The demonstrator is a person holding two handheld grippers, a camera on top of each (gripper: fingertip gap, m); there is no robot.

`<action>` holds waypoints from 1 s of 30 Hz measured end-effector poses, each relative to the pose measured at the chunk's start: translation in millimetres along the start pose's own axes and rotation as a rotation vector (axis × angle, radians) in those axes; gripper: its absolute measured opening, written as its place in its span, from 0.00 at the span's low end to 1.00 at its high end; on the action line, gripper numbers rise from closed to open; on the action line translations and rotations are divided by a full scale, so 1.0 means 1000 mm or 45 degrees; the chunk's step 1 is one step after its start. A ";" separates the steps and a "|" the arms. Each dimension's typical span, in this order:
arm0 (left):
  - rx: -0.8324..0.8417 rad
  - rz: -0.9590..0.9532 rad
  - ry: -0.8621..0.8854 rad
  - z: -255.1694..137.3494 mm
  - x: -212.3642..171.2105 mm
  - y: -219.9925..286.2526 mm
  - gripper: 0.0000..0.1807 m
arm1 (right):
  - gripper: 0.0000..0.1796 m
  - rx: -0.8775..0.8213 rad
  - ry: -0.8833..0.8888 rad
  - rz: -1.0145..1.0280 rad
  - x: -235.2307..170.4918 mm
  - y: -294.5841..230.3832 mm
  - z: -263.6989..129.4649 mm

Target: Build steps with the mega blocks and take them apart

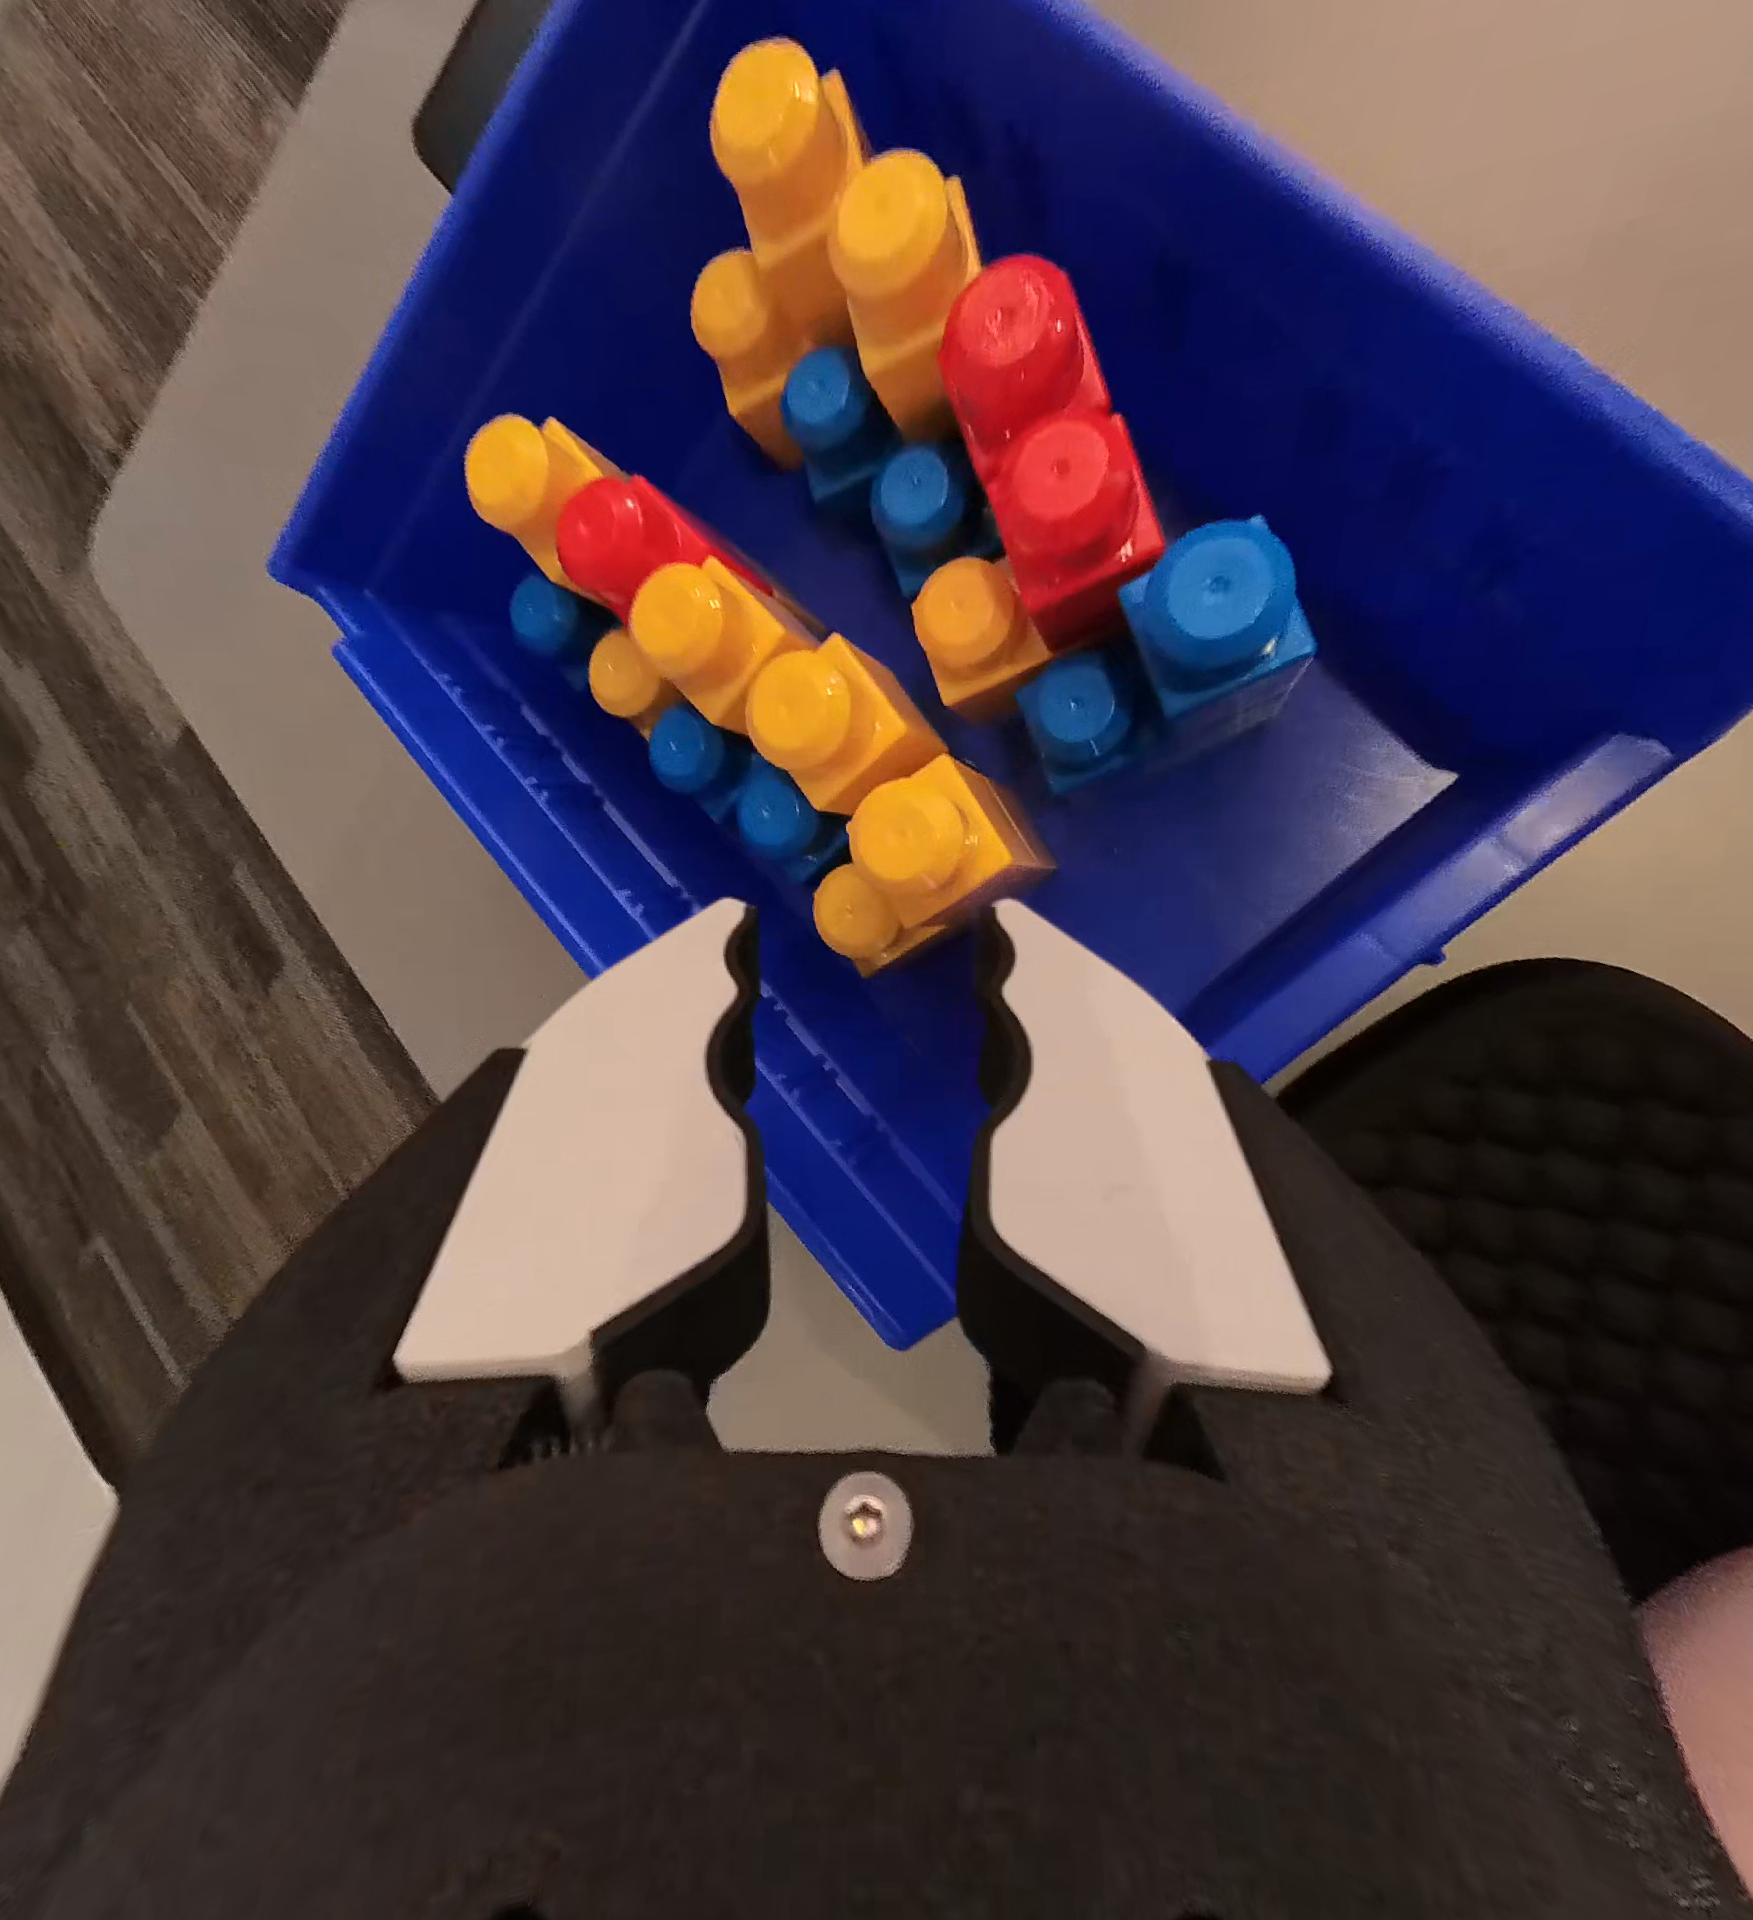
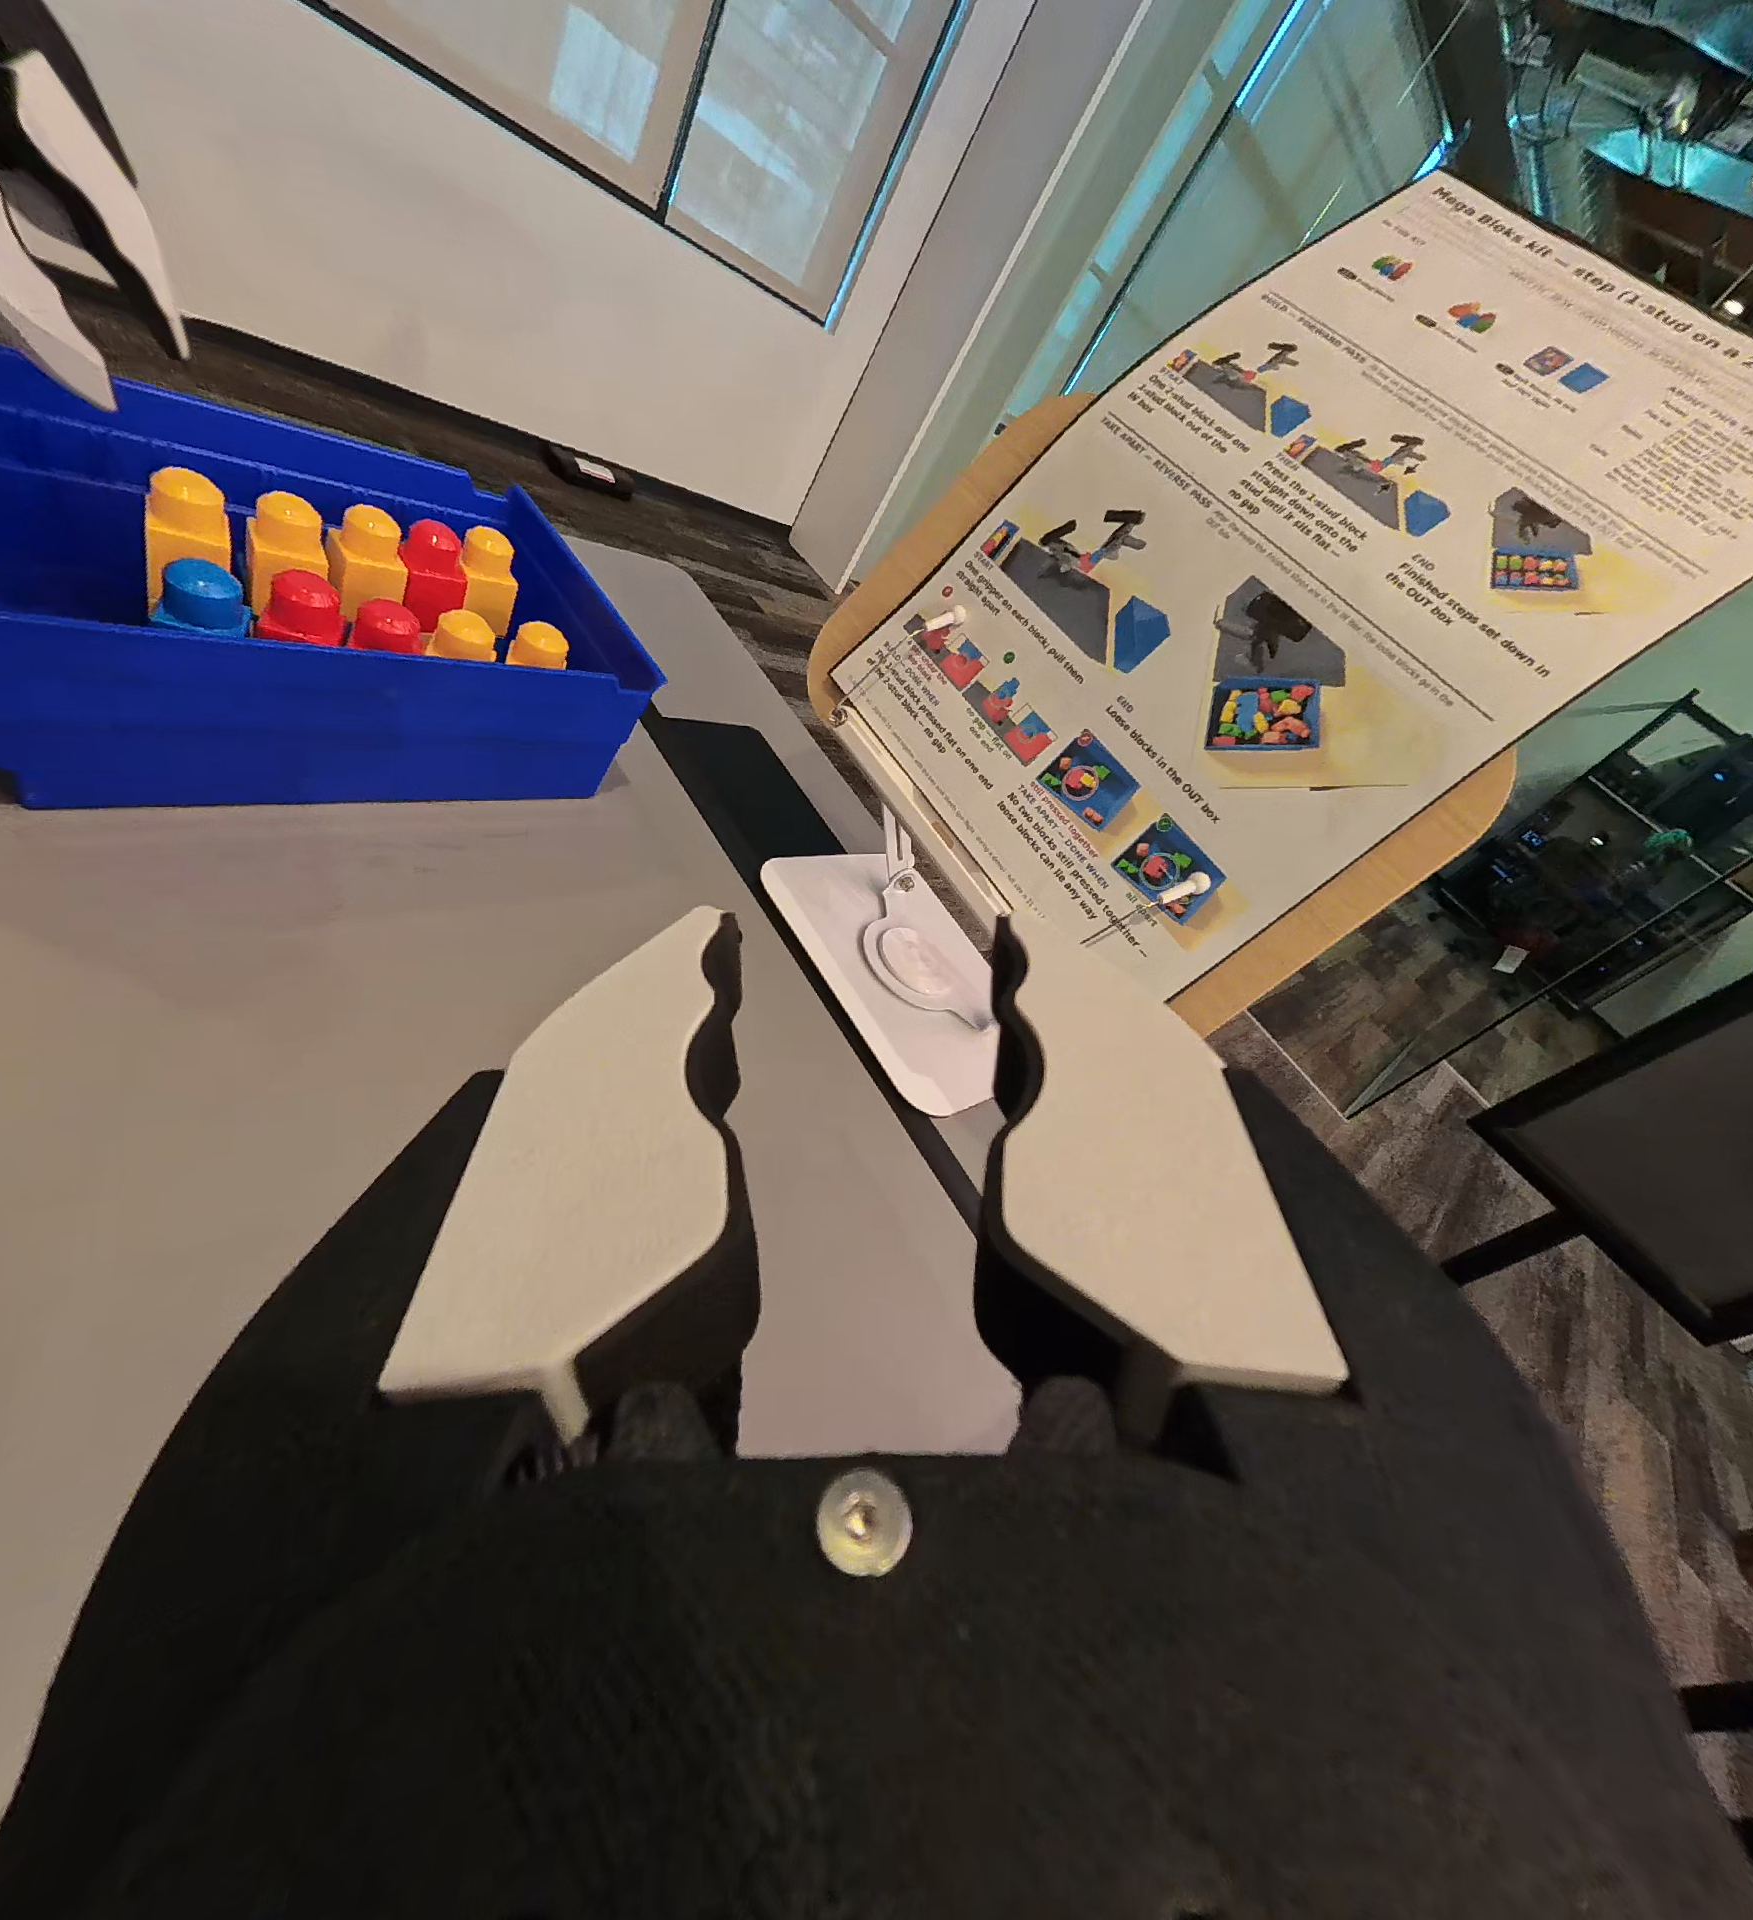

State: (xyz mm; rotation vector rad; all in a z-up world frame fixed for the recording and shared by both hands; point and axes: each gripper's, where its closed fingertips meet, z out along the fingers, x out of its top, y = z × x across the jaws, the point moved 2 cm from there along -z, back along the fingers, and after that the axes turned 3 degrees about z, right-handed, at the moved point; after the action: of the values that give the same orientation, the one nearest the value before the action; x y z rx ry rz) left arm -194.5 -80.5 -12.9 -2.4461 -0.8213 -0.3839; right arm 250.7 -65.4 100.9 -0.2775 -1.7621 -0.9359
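Filling blue bin (image 1: 1371, 436): stacked blocks (image 1: 1048, 457)

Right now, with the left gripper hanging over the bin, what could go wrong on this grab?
The assembled steps stand packed in the blue bin, so the open left gripper may bump a neighbour or the bin's near wall. The right gripper, also open, points toward the instruction board, away from the bin, so it could not steady anything quickly.

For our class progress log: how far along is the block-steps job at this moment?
Done: stepped block stacks stand assembled inside the blue bin. In hand: nothing; the left tongs hover open over the bin, and the right tongs are open above the grey table. Left: apparently taking the steps apart.
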 end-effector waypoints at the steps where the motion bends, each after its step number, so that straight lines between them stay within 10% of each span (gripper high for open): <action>1: -0.020 -0.008 -0.011 0.001 -0.003 0.001 0.22 | 0.26 0.000 -0.002 -0.001 -0.001 0.000 0.000; 30: -0.092 0.094 0.018 0.005 -0.001 0.007 0.20 | 0.26 0.071 -0.157 -0.007 -0.036 -0.009 0.026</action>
State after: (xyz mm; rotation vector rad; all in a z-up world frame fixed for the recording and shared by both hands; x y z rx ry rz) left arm -190.8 -82.8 -20.7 -2.5291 -0.7205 -0.4094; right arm 241.7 -43.6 61.9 -0.2998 -1.8994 -0.8880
